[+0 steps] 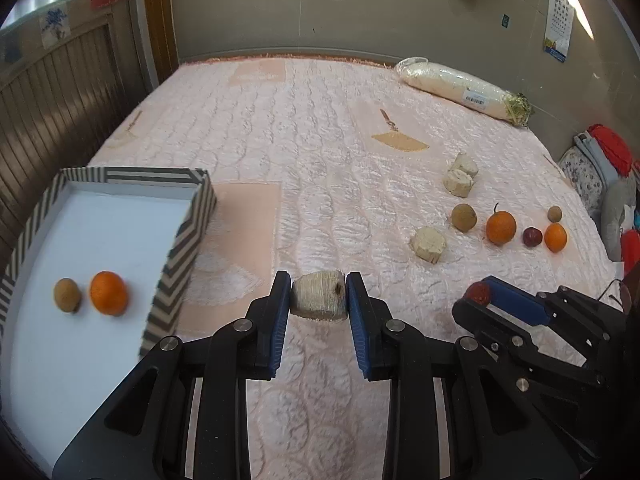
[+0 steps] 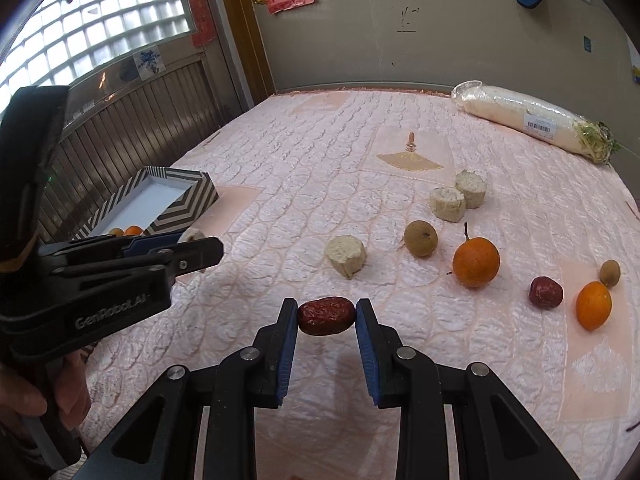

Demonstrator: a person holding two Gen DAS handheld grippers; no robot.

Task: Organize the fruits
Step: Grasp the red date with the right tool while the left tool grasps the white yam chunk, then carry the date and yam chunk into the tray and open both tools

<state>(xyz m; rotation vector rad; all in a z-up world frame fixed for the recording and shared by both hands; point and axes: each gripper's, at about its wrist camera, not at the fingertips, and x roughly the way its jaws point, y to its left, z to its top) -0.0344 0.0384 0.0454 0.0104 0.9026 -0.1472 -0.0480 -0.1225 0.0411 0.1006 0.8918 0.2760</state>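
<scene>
Fruit lies scattered on the bed [image 1: 320, 140]; left gripper [image 1: 319, 295] clamps a pale chunk [image 1: 318, 298], right gripper [image 2: 326, 316] a red date [image 2: 326, 316], striped box [image 1: 188, 236] nearby.

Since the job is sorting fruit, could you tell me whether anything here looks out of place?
Yes: the left gripper is shut on a pale cut chunk that looks like vegetable, not fruit. The striped box holds only an orange and a small brown fruit.

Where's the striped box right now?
The striped box sits on the pink quilt at the left of both wrist views, left of the left gripper. An orange and a small brown fruit lie inside it.
</scene>
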